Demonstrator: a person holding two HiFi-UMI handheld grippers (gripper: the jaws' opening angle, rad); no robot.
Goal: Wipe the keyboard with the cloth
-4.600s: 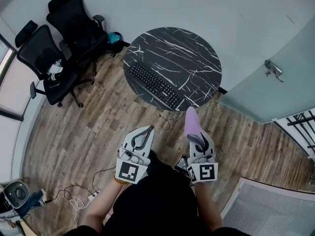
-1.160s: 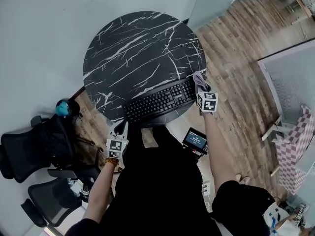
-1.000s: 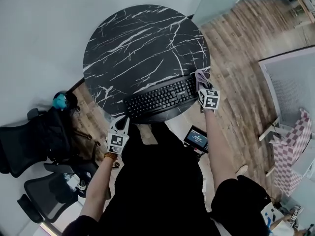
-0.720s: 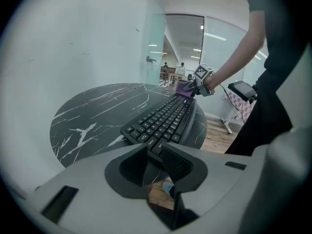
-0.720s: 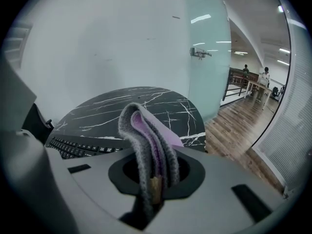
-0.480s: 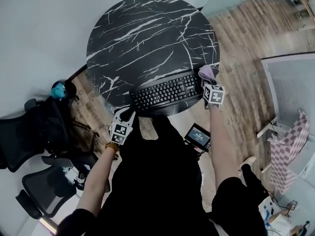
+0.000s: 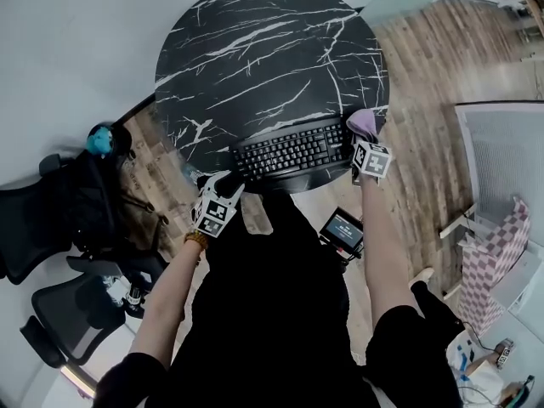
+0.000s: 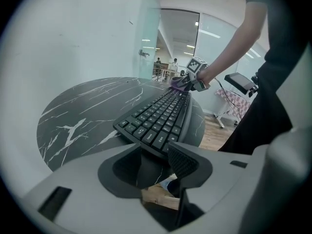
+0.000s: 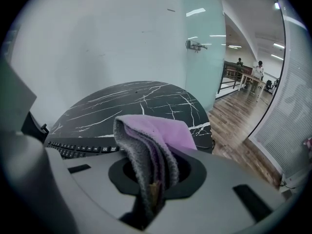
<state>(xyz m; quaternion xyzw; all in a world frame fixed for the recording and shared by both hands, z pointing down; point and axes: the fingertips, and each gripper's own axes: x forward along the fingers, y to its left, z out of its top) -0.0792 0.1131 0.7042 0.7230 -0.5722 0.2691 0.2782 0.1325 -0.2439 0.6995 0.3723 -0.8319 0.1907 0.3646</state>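
A black keyboard [image 7: 293, 150] lies along the near edge of the round black marble table [image 7: 255, 49]. My left gripper [image 7: 223, 185] sits low at the keyboard's left end. Its jaws are opening, and no pad presses on anything. In the left gripper view the keyboard's [image 8: 158, 118] near corner lies just beyond the left gripper [image 8: 156, 162]. My right gripper [image 7: 365, 138] hovers at the keyboard's right end, shut on a folded lilac cloth [image 7: 362, 123]. In the right gripper view the cloth [image 9: 151, 140] bulges up out of the right gripper [image 9: 153, 179], with the keyboard [image 9: 83, 147] to its left.
Black office chairs [image 7: 51, 219] and a blue object [image 7: 99, 140] stand left of the table. A small device with a screen [image 7: 342, 230] stands by my legs. A glass door [image 9: 202, 48] rises past the table's far side. Wooden floor [image 7: 425, 66] lies to the right.
My left gripper has come down to the keyboard's left end and its jaws have spread from shut to wide. The right gripper with the cloth has sunk slightly at the right end.
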